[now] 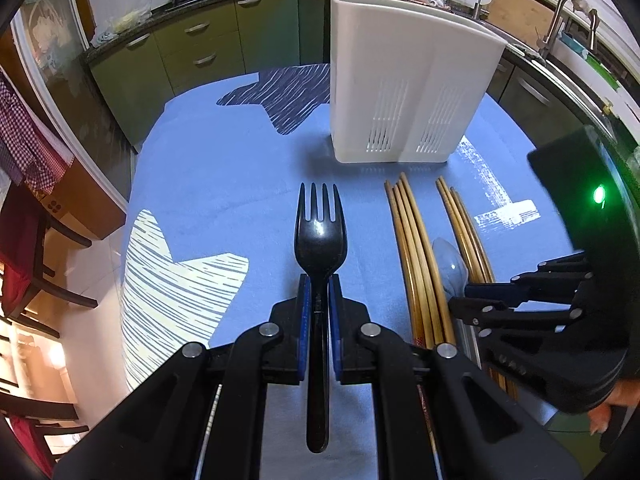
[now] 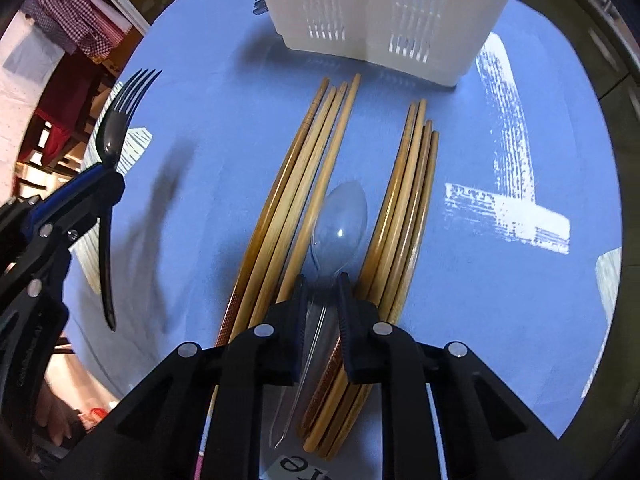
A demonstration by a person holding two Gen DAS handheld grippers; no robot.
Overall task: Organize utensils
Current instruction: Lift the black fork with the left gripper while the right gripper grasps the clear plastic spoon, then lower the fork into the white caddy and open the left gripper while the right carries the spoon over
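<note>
Your white caddy (image 1: 404,92) stands at the cloth's far side, with no utensil showing above its rim. Two chopstick bundles (image 2: 304,184) lie untouched before it. Your left gripper (image 1: 319,300) clamps the black fork (image 1: 320,236), lifted. Your right gripper (image 2: 322,300) pinches the clear spoon (image 2: 340,220) between the bundles. Everything remains to stow.

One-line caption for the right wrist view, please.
Right gripper closed on a clear spoon between two chopstick bundles, white holder ahead.
</note>
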